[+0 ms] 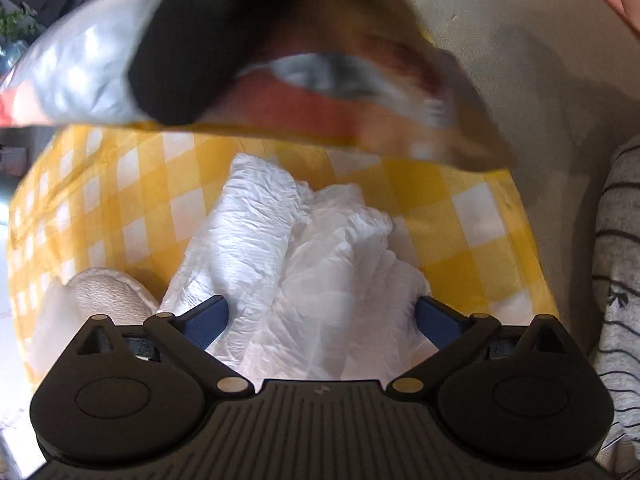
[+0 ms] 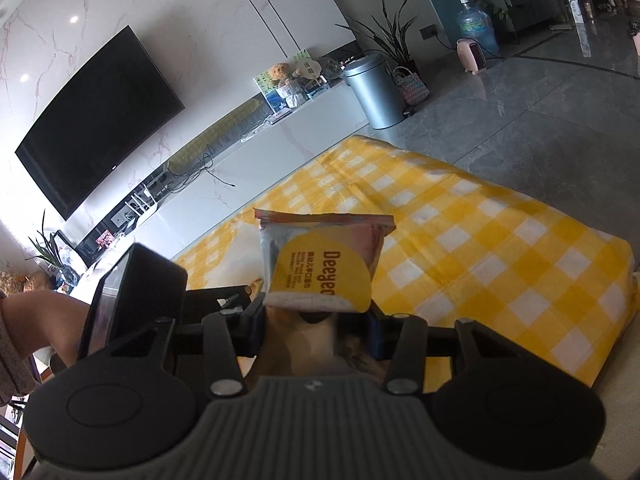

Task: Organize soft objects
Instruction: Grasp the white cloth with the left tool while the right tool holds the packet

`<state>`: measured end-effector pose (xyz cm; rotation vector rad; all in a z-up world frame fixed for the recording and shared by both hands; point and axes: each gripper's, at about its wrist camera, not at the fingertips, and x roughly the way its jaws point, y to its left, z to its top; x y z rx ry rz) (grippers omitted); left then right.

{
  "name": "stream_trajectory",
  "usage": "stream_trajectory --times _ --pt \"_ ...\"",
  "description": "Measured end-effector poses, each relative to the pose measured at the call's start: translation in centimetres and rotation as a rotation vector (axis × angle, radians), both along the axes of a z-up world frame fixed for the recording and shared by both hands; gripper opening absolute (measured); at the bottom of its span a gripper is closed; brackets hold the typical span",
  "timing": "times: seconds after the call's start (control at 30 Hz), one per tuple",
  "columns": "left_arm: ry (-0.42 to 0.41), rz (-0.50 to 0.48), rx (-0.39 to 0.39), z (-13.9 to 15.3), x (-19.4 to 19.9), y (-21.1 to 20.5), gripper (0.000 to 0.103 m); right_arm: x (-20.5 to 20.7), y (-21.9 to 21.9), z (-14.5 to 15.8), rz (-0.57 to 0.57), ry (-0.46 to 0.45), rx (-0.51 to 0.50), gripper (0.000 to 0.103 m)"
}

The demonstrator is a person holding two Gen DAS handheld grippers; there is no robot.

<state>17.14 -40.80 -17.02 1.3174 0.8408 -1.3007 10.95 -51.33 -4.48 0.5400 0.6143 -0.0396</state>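
Hovering w/ jaws wide, left gripper (image 1: 320, 322) straddles crumpled white thin plastic bag (image 1: 296, 256) on yellow-white checked cloth (image 1: 460, 216): light, limp, slippery, pinch a bunched fold; right gripper (image 2: 316, 330) clamps soft wipes pack (image 2: 320, 264)

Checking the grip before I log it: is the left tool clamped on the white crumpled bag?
No. The left tool stands wide open, its blue pads apart at either side of the white crumpled bag.

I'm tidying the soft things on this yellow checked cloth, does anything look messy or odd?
Yes. The crumpled white plastic bag lies bunched in a heap on the yellow checked cloth, between the open left gripper's jaws. The soft wipes packet, clamped in the right gripper, looks intact.
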Motion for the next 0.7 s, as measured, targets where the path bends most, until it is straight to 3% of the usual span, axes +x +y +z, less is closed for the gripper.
stream_trajectory --times 0.07,0.1,0.17,0.2,0.33,0.4,0.5,0.63,0.7 --pt "0.076 0.004 -0.025 0.1 0.7 0.4 0.102 -0.1 -0.1 -0.1 -0.008 0.007 -0.001 0.047" --pt "0.119 -0.022 -0.03 0.3 1.0 0.7 0.089 -0.2 -0.2 0.0 -0.015 0.008 -0.002 0.047" --pt "0.104 -0.055 -0.063 0.9 0.6 1.4 0.032 -0.3 0.0 0.3 -0.018 -0.004 -0.015 0.047" --pt "0.079 -0.051 -0.078 1.1 0.5 1.8 0.024 -0.3 0.0 0.5 -0.017 -0.012 -0.017 0.047" --pt "0.13 0.001 -0.073 2.0 -0.1 4.2 0.02 -0.3 0.2 0.7 -0.018 -0.016 -0.023 0.047" --pt "0.056 0.045 -0.142 2.7 -1.1 6.0 0.02 -0.1 0.5 0.8 -0.009 -0.006 -0.039 0.047" --pt "-0.077 0.245 -0.231 4.2 -1.3 7.4 0.02 0.3 1.2 0.9 0.002 0.003 -0.065 0.047" --pt "-0.076 0.397 -0.332 6.7 -1.9 9.9 0.019 0.2 2.5 1.7 0.033 -0.018 -0.089 0.047" --pt "-0.137 0.507 -0.419 8.4 -2.2 10.4 0.019 0.1 2.8 2.1 0.036 -0.026 -0.099 0.047"
